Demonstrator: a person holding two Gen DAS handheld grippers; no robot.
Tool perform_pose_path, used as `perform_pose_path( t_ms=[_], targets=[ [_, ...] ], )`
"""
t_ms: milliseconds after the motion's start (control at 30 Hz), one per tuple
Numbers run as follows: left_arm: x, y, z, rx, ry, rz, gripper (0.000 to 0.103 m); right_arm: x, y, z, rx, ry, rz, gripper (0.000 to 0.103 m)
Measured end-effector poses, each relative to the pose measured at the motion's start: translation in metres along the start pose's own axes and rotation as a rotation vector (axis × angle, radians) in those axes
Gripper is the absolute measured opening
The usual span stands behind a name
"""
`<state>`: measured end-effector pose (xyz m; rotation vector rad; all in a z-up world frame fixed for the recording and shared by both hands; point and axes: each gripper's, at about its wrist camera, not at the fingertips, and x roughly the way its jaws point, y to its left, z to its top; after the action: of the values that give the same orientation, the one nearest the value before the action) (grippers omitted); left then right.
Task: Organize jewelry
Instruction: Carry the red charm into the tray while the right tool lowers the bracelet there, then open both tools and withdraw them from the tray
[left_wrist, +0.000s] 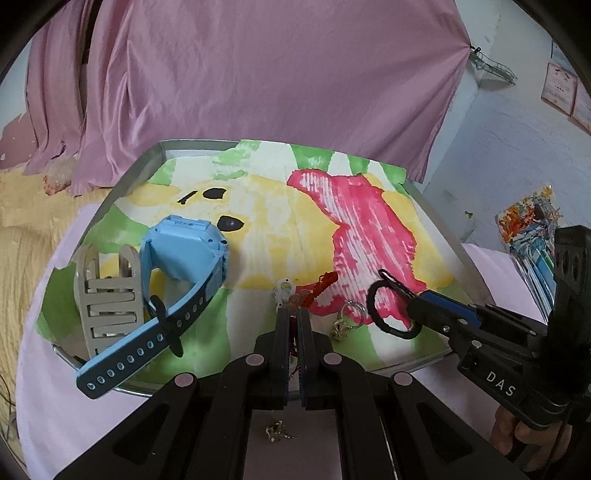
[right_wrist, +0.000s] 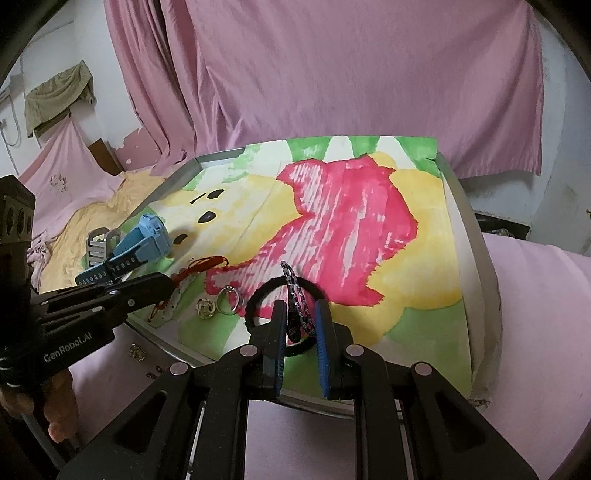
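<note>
Small gold trinket (left_wrist: 277, 432): nearest of all, on the pink cloth (left_wrist: 48, 387) in front of the tray, under the left gripper's linkage.
Left gripper (left_wrist: 293, 314): jaws nearly together, pinching a red braided cord (left_wrist: 322, 287) at the tray's near edge; a white bead charm (left_wrist: 282, 291) lies right at the fingertips.
Right gripper (right_wrist: 301, 314): jaws part-way apart with a dark metal chain bracelet (right_wrist: 295, 295) hanging between them (whether the pads press it I cannot tell); a black elastic loop (right_wrist: 258, 299) lies beneath, on the tray.
Rings: a silver ring (right_wrist: 228, 300) and a gold ring (right_wrist: 205, 308) sit side by side near the tray's front rim, between the two grippers.
Tray (left_wrist: 146, 162): metal, lined with a painted paper (left_wrist: 258, 229) in yellow, red and green.
Blue smartwatch (left_wrist: 184, 254): on the tray's left part, strap reaching over the near rim.
Grey hair clip (left_wrist: 107, 295): just beside the watch, on its left, touching the strap.
Pink curtain (left_wrist: 258, 74): hangs behind the tray.
</note>
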<state>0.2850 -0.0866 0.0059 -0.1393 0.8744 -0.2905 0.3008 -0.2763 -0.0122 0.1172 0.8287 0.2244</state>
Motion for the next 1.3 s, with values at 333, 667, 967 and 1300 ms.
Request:
perform_pose_path(
  t_ms=[333, 667, 967, 1300],
  targets=[
    [-0.009, -0.002, -0.001, 0.009, -0.025, -0.005, 0.012, -0.022, -0.008, -0.006, 0.039, -0.075, -0.018, 0.027],
    [-0.042, 0.001, -0.010, -0.022, -0.151, -0.014, 0.066, -0.056, -0.014, -0.019, 0.078, -0.201, -0.046, 0.058],
    [-0.084, 0.010, -0.036, -0.035, -0.314, 0.039, 0.098, -0.094, -0.005, -0.043, 0.065, -0.342, -0.077, 0.094],
    [-0.118, 0.011, -0.067, 0.036, -0.466, 0.107, 0.103, -0.124, 0.017, -0.069, 0.019, -0.440, -0.125, 0.101]
  ],
)
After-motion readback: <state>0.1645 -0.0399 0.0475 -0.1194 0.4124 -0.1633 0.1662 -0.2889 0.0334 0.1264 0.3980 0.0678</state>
